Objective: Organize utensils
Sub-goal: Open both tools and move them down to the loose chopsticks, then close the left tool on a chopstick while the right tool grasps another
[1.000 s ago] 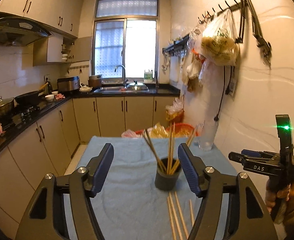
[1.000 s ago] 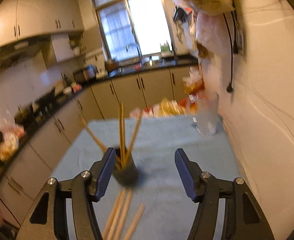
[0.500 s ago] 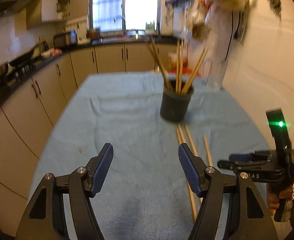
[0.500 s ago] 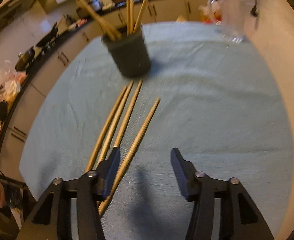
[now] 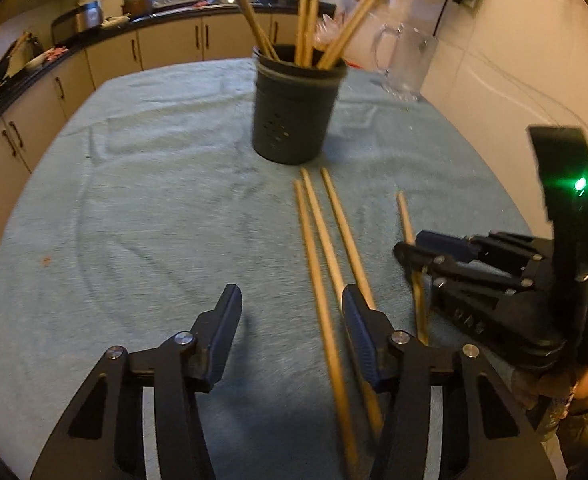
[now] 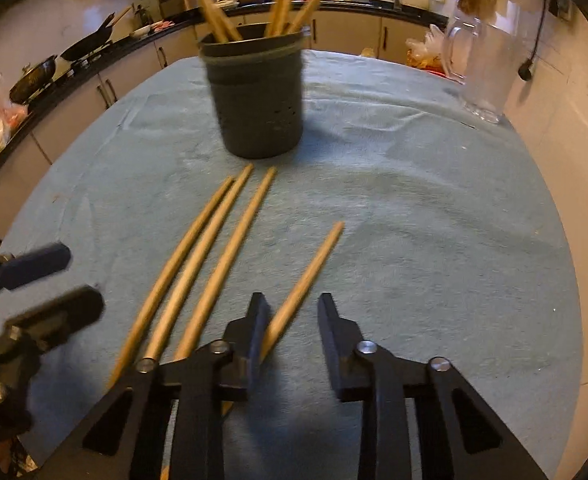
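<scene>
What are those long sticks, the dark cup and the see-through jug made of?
Sticks: probably bamboo or wood, a matte tan with no shine. Cup: looks like dull dark grey plastic, with small holes punched in its wall. Jug: clear and glossy, either glass or hard plastic; the pictures do not settle which.

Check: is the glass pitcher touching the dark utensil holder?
Apart. The right wrist view shows bare blue cloth between the utensil holder and the glass pitcher.

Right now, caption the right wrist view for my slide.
Right gripper, jaws closing, beside a lone chopstick; three more chopsticks lie by the dark holder.
</scene>
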A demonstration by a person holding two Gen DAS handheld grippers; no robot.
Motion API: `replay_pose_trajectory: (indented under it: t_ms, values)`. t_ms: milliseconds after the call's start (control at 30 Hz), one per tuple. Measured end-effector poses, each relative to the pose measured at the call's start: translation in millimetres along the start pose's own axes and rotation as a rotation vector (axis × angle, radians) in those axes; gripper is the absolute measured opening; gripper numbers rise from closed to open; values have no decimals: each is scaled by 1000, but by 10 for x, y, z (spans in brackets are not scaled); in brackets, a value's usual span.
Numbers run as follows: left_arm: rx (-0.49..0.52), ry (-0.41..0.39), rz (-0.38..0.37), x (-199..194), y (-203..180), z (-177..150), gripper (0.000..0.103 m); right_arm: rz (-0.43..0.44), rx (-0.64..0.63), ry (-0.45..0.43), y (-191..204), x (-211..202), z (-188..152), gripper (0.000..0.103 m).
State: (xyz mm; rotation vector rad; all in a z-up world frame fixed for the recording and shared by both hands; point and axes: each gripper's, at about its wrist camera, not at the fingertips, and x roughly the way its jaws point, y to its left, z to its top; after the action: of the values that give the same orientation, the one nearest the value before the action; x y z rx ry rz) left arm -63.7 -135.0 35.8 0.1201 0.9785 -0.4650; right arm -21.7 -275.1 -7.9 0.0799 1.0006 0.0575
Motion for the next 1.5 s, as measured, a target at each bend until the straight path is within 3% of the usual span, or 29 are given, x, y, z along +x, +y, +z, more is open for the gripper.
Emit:
replay_pose_trajectory:
  t_ms: [67, 233, 600, 667, 700, 733, 933, 1100, 1200, 1333, 1500]
  values:
    - [10, 13, -3, 87, -43, 20, 49, 8, 34, -9, -139, -15, -12, 24]
    - [23, 59, 22, 297, -84, 51, 26, 44, 83, -32, -326, -25, -15, 25]
    - [48, 66, 97, 418, -171, 192, 23, 28, 54, -70, -260, -24, -55, 25]
    - [10, 73, 105, 412, -127, 227, 13, 26, 51, -67, -261, -29, -55, 24]
    - [-2, 76, 115, 395, -102, 226, 8, 19, 53, -64, -271, -29, -54, 19]
    - [-14, 79, 114, 375, -66, 210, 7, 25, 62, -61, -289, -33, -56, 17]
    - [-94, 97, 114, 181, 250, 9, 7, 58, 90, -33, -384, -90, -115, 14]
    - [-145, 170, 75, 81, 429, -58, 7, 67, 79, -13, -414, -177, -227, 15]
    - [-114, 230, 74, 100, 411, -29, 11, 62, 86, 16, -433, -208, -255, 15]
    - [-84, 303, 55, 180, 353, 98, 24, 67, 122, 65, -468, -189, -212, 15]
    - [-39, 298, 85, 326, 257, 265, 24, 66, 161, 147, -513, -103, -71, 16]
